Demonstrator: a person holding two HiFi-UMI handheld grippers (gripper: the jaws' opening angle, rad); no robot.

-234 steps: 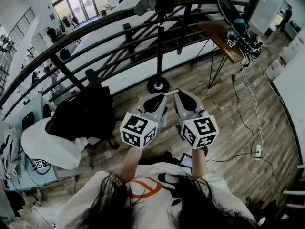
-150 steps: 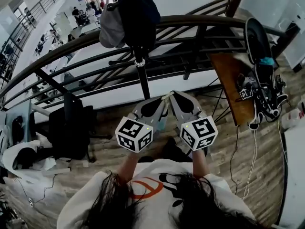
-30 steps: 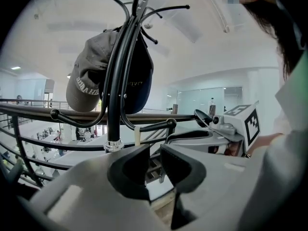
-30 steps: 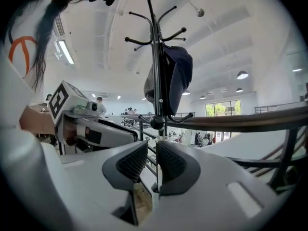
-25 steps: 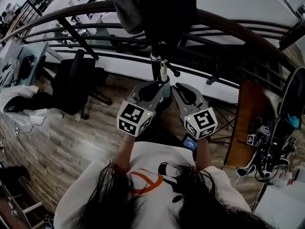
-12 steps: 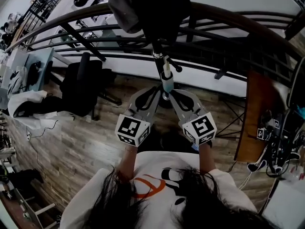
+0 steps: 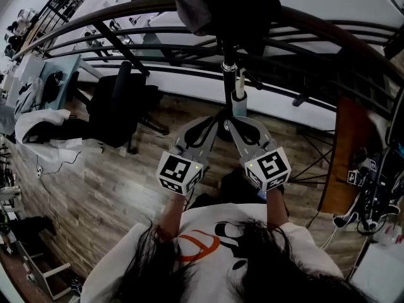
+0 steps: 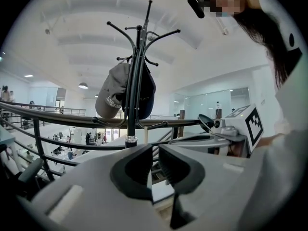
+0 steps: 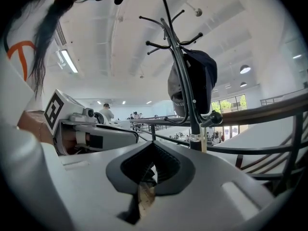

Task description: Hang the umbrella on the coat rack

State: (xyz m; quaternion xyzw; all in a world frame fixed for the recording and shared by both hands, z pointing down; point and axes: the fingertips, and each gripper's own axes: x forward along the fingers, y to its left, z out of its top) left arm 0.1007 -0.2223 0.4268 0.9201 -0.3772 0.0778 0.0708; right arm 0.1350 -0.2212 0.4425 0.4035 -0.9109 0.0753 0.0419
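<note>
The black coat rack point(image 7: 228, 74) stands right in front of me, with a grey cap point(image 8: 111, 97) and a dark garment hung near its top. A short pale folded umbrella point(image 7: 238, 100) stands upright just right of the pole, rising from between my two grippers. My left gripper point(image 7: 218, 120) and right gripper point(image 7: 232, 122) meet tip to tip at its lower end. Both are shut; the spot they pinch is hidden. In the right gripper view the umbrella's beige top point(image 9: 203, 142) shows under a low ball-tipped hook point(image 9: 217, 119).
A dark curved railing point(image 7: 126, 17) runs behind the rack, with an open hall below. A black office chair point(image 7: 120, 106) stands to the left. At the right is a wooden table point(image 7: 338, 163) with cabled gear. The floor is wood plank.
Over nine seconds I have come from some distance away up close to the rack, grippers kept together. In the last second the umbrella has stayed beside the pole with little shift.
</note>
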